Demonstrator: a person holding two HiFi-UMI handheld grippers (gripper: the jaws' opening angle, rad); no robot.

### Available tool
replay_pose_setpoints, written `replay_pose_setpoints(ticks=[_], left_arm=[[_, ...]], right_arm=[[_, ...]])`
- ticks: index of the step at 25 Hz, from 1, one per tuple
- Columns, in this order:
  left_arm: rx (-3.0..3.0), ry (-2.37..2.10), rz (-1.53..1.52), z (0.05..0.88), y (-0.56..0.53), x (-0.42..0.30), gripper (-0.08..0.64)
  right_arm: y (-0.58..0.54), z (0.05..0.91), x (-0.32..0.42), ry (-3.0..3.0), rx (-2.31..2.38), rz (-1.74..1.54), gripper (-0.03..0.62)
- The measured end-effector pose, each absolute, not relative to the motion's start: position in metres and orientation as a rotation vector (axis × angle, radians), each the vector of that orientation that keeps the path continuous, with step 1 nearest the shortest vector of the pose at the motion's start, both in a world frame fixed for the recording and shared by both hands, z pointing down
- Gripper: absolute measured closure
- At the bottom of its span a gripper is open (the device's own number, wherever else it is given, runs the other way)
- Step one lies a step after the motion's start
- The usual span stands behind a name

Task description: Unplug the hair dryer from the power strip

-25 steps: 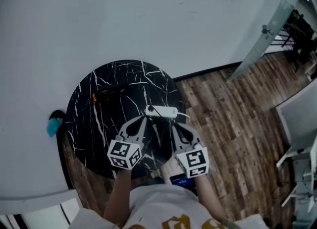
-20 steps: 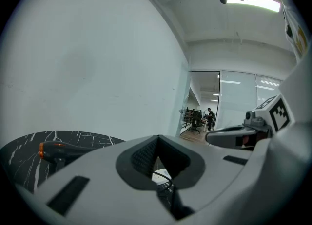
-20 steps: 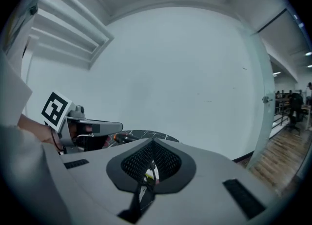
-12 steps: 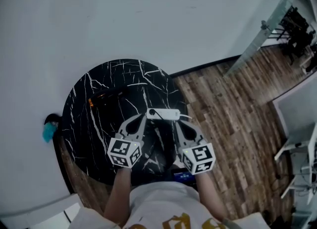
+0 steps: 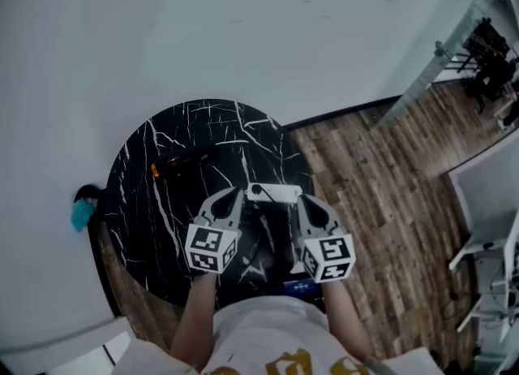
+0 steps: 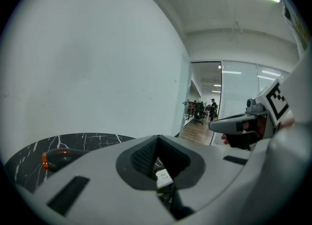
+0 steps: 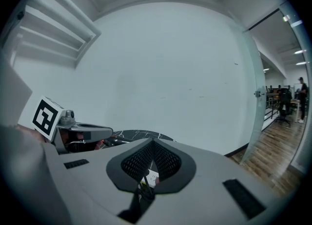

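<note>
Both forearms rise from the frame's bottom edge. The left gripper [image 5: 240, 194] and right gripper [image 5: 299, 200] have their jaws pressed together, empty, with their tips at either end of the white power strip [image 5: 274, 193] on the black marble table [image 5: 138, 203]; whether they touch it is unclear. Farther, toward the upper left, lies the dark hair dryer [image 5: 166, 166], its outline hard to make out.
</note>
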State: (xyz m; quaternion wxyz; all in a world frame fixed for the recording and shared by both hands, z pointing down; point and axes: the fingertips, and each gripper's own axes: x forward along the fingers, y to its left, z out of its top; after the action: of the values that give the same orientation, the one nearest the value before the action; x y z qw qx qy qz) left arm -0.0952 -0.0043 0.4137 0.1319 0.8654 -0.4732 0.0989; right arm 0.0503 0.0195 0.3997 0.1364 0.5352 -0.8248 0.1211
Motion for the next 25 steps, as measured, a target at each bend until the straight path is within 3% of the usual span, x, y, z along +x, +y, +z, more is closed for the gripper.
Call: replay_pose_setpoints(ticks=[25], left_arm=[[2.44,-1.286,0.367,0.459,-0.035,-0.089,0.56]], right_arm=[[-0.02,0.459,0.052,-2.298,1.411,0.378,0.594]])
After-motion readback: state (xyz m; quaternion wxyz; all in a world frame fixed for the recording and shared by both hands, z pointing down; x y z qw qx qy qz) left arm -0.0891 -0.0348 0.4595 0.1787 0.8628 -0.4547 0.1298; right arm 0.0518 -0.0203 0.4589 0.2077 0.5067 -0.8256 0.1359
